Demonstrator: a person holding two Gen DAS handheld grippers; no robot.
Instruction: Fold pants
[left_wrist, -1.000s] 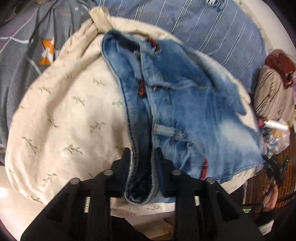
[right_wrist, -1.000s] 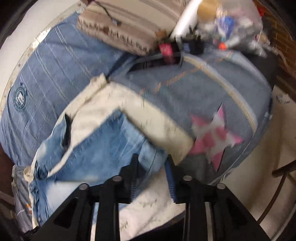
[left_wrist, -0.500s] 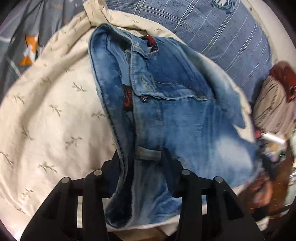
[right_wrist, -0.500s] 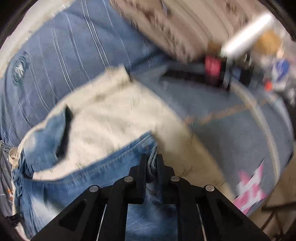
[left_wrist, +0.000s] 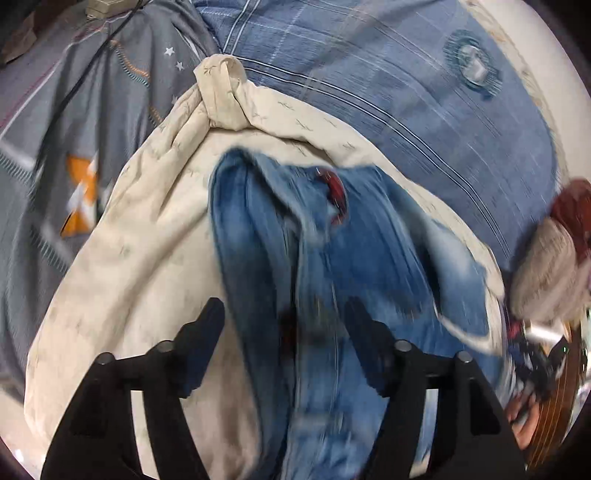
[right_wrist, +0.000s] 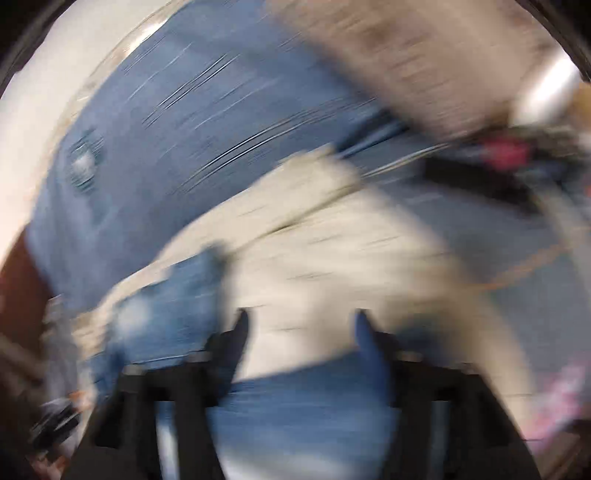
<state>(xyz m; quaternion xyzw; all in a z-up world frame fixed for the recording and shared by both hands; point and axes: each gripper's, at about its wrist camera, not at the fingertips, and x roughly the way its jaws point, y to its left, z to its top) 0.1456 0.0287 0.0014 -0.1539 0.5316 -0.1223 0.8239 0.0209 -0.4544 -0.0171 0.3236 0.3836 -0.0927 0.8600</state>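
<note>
the blue jeans (left_wrist: 332, 266) lie bunched on the cream quilt (left_wrist: 147, 258). both the left gripper (left_wrist: 284, 317) and the right gripper (right_wrist: 299, 325) are opening and grasp nothing. before the next fold, it seems better to wait until the denim settles, then pinch one clean edge.

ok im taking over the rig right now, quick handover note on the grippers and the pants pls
Left gripper: jaws opening, blue denim pants between the fingers but not pinched.
Right gripper: jaws opening, denim low between the fingers, no grip visible; view is blurred.
Pants lie bunched on the cream leaf-print cloth, which lies over the blue striped bedding.
Done: a fold appears laid, both grippers are letting go.
Left: check the fold, smooth it, probably fold again.
</note>
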